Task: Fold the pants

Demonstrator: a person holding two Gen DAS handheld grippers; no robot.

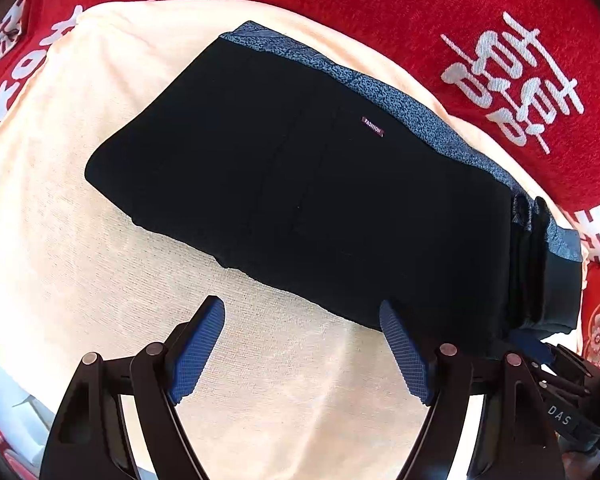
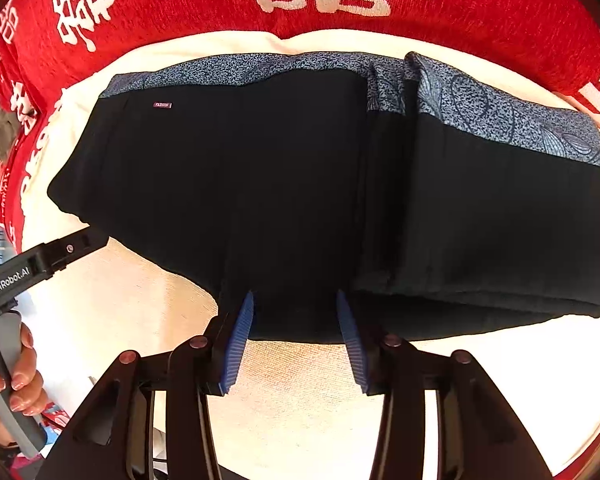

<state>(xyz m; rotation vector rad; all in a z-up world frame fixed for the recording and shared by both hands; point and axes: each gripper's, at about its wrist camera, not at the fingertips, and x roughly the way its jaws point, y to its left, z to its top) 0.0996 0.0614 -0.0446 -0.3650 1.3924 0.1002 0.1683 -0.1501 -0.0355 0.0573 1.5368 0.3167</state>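
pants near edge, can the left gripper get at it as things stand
Probably yes. The left gripper stands open over bare cream cloth, and the near edge of the pants lies just past its fingertips with nothing between. The right gripper straddles the same edge further along, apart from it.

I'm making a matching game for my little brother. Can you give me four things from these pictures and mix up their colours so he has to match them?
Things:
1. pants
2. pants' patterned band
3. towel under the pants
4. blanket with white characters

Colours:
A. cream
B. red
C. black
D. speckled blue-grey

Right pairs: 1-C, 2-D, 3-A, 4-B
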